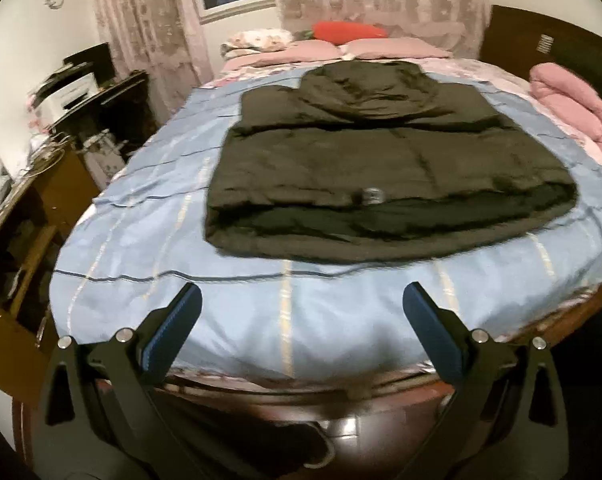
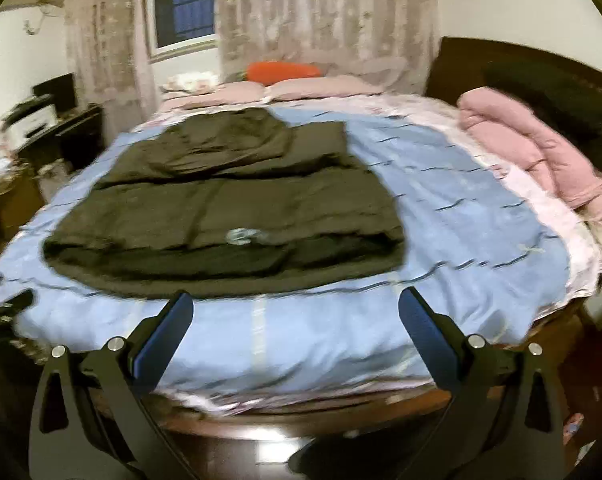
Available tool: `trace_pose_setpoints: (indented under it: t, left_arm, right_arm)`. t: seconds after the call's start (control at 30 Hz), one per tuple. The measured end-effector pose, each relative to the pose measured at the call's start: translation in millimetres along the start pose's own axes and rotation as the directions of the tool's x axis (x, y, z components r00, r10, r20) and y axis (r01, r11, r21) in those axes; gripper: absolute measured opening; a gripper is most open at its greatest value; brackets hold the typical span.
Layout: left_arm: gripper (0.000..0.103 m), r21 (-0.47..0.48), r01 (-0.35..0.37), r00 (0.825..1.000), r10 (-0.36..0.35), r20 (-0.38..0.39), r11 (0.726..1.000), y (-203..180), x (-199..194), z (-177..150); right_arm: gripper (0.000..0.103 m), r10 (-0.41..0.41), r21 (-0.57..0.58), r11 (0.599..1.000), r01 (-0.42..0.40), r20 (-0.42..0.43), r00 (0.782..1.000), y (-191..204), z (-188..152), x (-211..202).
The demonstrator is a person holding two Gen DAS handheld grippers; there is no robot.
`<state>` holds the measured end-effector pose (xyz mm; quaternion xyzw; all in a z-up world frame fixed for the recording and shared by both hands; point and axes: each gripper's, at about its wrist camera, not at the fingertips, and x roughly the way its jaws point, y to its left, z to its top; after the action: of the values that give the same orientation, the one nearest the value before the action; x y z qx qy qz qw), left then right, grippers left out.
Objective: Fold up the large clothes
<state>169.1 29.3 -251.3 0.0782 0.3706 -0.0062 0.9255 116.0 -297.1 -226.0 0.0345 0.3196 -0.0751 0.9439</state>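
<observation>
A large dark hooded jacket [image 1: 385,172] lies flat on the blue striped bedspread [image 1: 149,248], sleeves folded in, hood toward the pillows, a small white logo near its hem. It also shows in the right wrist view [image 2: 229,208], left of centre. My left gripper [image 1: 301,300] is open and empty, held above the bed's near edge, short of the jacket's hem. My right gripper [image 2: 295,304] is open and empty, also at the near edge just before the hem. Neither touches the jacket.
A pink quilt [image 2: 533,152] is bunched at the bed's right side. Pink pillows [image 1: 381,46] and a red cushion [image 1: 349,30] lie at the far end. A dark desk with a printer [image 1: 77,88] stands left of the bed. The wooden bed frame [image 1: 301,392] runs below the grippers.
</observation>
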Motion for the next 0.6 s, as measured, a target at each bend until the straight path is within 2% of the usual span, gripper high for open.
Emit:
trace_pose_setpoints:
  t: [0.1,0.17,0.33,0.4,0.43,0.47,0.5,0.6]
  left_arm:
    - [0.101,-0.023,-0.035,0.999,0.035,0.014,0.999,16,16,4]
    - [0.101,-0.004,-0.076,0.996,0.076,0.044,0.997,23,29,7]
    - [0.101,-0.004,-0.118,0.988,0.117,0.105,0.993,33,52,11]
    - [0.096,-0.032,-0.13,0.988,0.132,0.081,0.991,42,68,13]
    - [0.093,-0.045,-0.126,0.989,0.129,0.071,0.991,45,73,13]
    - [0.085,-0.065,-0.119,0.991,0.123,0.053,0.991,51,80,14]
    - [0.082,-0.081,-0.118,0.992,0.122,0.041,0.99,55,87,15]
    - [0.082,-0.092,-0.144,0.989,0.147,0.026,0.985,63,100,18]
  right_arm:
    - [0.102,-0.082,-0.029,0.996,0.083,0.037,0.996,-17,1,20]
    - [0.102,-0.127,-0.074,0.989,0.132,0.069,0.989,-24,0,36]
    - [0.101,-0.199,-0.159,0.964,0.215,0.113,0.974,-34,-4,75]
    - [0.086,-0.218,-0.192,0.953,0.234,0.101,0.971,-37,-5,92]
    - [0.082,-0.23,-0.204,0.948,0.244,0.093,0.969,-39,-4,101]
    - [0.076,-0.234,-0.209,0.946,0.247,0.082,0.969,-41,-3,109]
    - [0.073,-0.238,-0.211,0.945,0.248,0.072,0.969,-42,-2,115]
    - [0.071,-0.258,-0.211,0.941,0.263,0.053,0.965,-48,2,132]
